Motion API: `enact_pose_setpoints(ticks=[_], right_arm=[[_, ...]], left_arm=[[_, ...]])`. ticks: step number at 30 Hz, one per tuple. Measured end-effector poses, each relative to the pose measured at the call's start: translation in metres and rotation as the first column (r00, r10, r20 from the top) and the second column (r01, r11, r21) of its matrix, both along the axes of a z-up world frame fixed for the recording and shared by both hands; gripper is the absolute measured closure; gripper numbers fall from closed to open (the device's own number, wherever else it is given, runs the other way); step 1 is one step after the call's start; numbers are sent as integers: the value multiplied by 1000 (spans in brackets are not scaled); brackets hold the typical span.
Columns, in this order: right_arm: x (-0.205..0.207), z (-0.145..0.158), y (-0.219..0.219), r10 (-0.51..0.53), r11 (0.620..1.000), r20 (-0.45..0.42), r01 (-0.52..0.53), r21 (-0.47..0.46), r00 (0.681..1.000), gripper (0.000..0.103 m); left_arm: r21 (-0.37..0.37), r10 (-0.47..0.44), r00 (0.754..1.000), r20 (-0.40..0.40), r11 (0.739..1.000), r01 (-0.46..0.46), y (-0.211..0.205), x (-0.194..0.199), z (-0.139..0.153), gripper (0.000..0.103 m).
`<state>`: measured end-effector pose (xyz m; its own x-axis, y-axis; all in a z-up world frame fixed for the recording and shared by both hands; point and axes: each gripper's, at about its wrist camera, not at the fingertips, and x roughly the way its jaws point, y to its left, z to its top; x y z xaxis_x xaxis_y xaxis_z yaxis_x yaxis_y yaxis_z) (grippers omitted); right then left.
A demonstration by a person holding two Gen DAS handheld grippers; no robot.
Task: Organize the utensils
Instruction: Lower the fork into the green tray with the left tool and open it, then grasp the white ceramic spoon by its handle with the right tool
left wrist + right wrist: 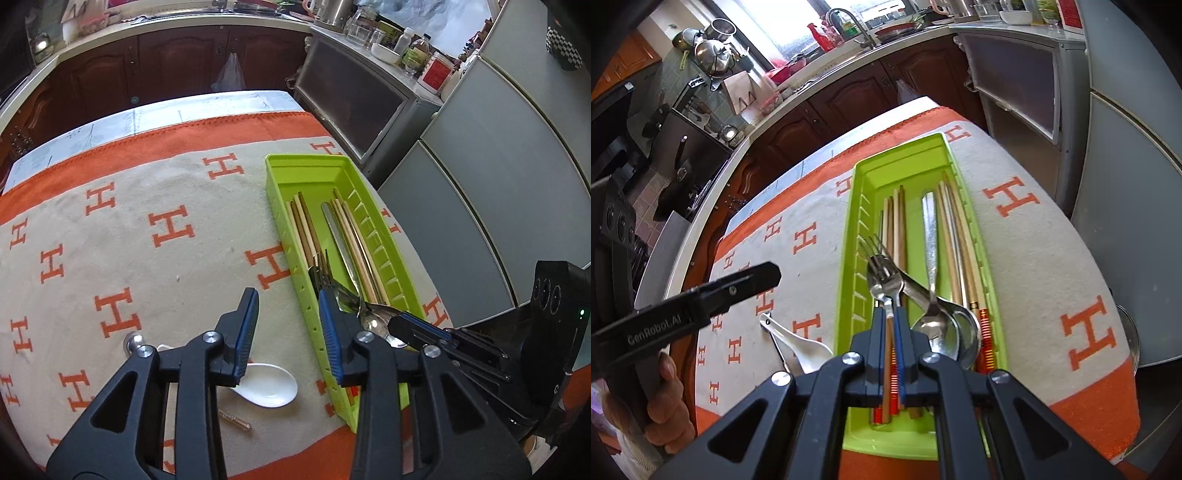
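A: Left wrist view: left gripper [288, 332] hung part-open, empty; white spoon [269, 386] lay beside the green tray [280, 177].
B: Right gripper [894, 332] was closed above it. Likely next: grasp that spoon.

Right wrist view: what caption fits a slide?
Shut right gripper over a green tray of forks, spoons and chopsticks.

tray [275, 173] on cloth [147, 192] toward desk's right edge; chopsticks [304, 229], forks [882, 269], spoons [945, 325] in tray; ceramic spoon [271, 386] on cloth left of tray; cabinets [177, 59] behind desk
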<state>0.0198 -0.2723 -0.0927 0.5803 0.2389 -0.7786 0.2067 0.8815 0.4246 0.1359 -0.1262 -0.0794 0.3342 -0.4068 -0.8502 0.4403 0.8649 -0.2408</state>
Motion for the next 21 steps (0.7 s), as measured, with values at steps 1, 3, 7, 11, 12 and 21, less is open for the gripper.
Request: enact_pose_setpoints(ticks=[1, 3, 7, 11, 12, 21], right_arm=[[1, 0, 3, 7, 1000, -1, -7, 0, 1000, 97], [2, 0, 9, 24, 1000, -4, -24, 1, 1000, 97], [2, 1, 21, 58, 998, -7, -58, -5, 998, 97], [5, 1, 34, 97, 995, -11, -97, -8, 995, 97], [5, 2, 37, 105, 994, -12, -105, -11, 994, 97], [10, 5, 56, 171, 985, 0, -171, -12, 985, 97]], left_arm=[[8, 16, 1000, 1, 1000, -16, 5, -4, -1, 73], [23, 44, 999, -4, 999, -44, 14, -11, -3, 73], [43, 78, 997, -26, 996, -77, 31, -23, -10, 73], [69, 112, 993, -22, 991, -111, 47, -32, -16, 73], [72, 124, 992, -22, 990, -123, 52, -34, -17, 73], [96, 194, 980, -49, 977, -188, 85, -43, -33, 73]])
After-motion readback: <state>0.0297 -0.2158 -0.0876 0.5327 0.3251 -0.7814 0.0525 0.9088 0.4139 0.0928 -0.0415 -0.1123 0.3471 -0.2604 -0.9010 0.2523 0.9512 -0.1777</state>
